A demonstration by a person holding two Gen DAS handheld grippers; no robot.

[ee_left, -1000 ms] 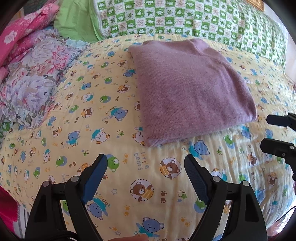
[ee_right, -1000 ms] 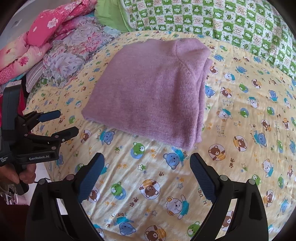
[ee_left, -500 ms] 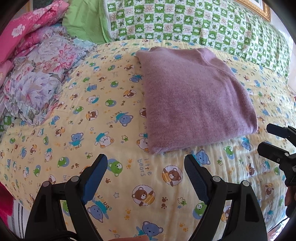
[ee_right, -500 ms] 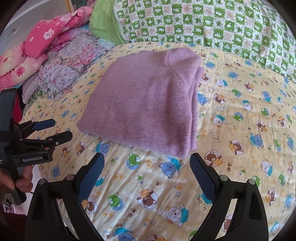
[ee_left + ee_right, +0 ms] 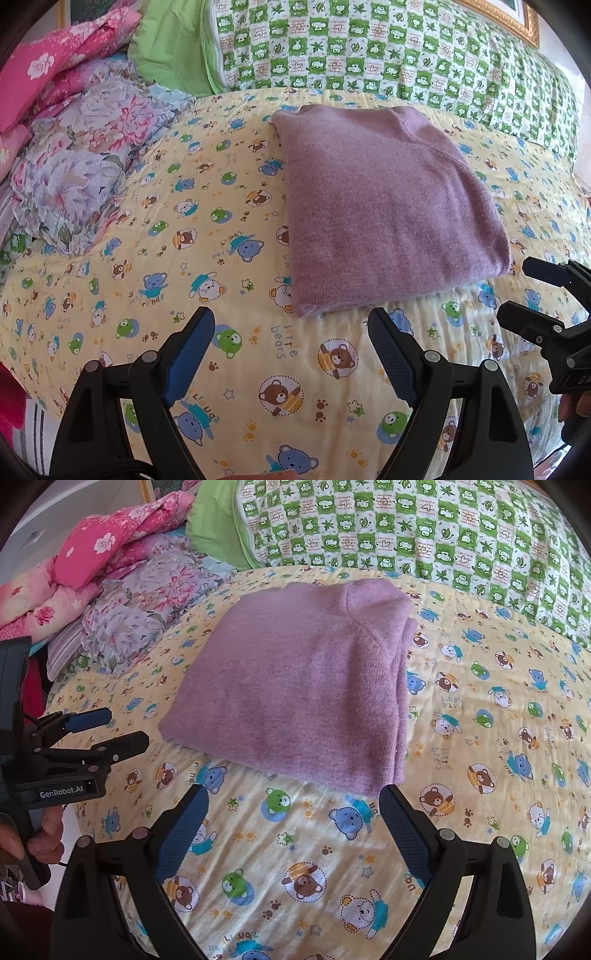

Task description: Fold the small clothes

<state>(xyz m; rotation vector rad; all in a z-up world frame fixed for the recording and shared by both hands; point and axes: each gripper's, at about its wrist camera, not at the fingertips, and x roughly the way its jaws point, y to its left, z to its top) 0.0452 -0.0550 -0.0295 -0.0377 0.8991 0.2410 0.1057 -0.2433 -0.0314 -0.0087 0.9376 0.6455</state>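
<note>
The purple sweater (image 5: 384, 206) lay folded, so its lower layers and sleeves were hidden beneath its top panel. Beyond the sweater, a gold picture frame (image 5: 495, 16) was cut off by the left wrist view's top edge. Beside the sweater, the right gripper (image 5: 517, 291) ran off that view's right edge, and the hand holding it was mostly out of sight.
</note>
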